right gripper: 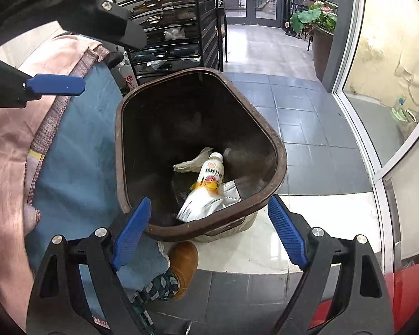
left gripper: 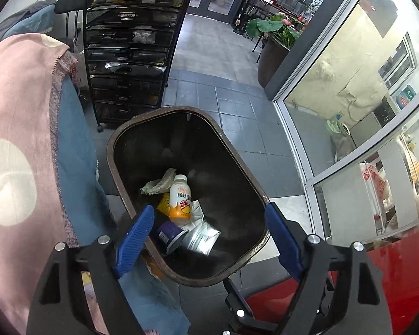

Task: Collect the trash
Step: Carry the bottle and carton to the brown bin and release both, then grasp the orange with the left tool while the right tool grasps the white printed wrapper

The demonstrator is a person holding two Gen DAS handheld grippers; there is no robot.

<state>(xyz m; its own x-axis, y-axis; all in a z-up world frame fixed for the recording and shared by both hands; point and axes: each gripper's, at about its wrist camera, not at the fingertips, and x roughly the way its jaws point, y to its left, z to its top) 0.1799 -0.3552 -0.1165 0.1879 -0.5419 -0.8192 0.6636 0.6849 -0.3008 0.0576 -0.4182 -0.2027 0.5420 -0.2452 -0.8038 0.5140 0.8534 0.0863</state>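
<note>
A dark brown trash bin point(left gripper: 131, 212) stands open on the floor; it also shows in the right wrist view point(right gripper: 279, 150). Inside lie a white and orange drink bottle point(left gripper: 180, 199) point(right gripper: 211, 174), a crumpled tissue point(left gripper: 159, 184) point(right gripper: 192, 162), a silver foil pouch point(left gripper: 201, 237) point(right gripper: 198, 206) and a purple cup point(left gripper: 169, 234). My left gripper point(left gripper: 211, 240) is open and empty right above the bin's near end. My right gripper point(right gripper: 209, 234) is open and empty over the bin's near rim. The left gripper's blue pad point(right gripper: 56, 85) shows at the upper left of the right wrist view.
A table with pink and blue cloth point(left gripper: 22, 139) point(right gripper: 78, 145) hangs at the left of the bin. A black drawer rack point(left gripper: 131, 50) point(right gripper: 176, 28) stands behind it. Glass panels point(left gripper: 349, 97) run along the right. A brown shoe point(right gripper: 184, 265) is near the bin. A potted plant point(left gripper: 276, 42) stands farther back.
</note>
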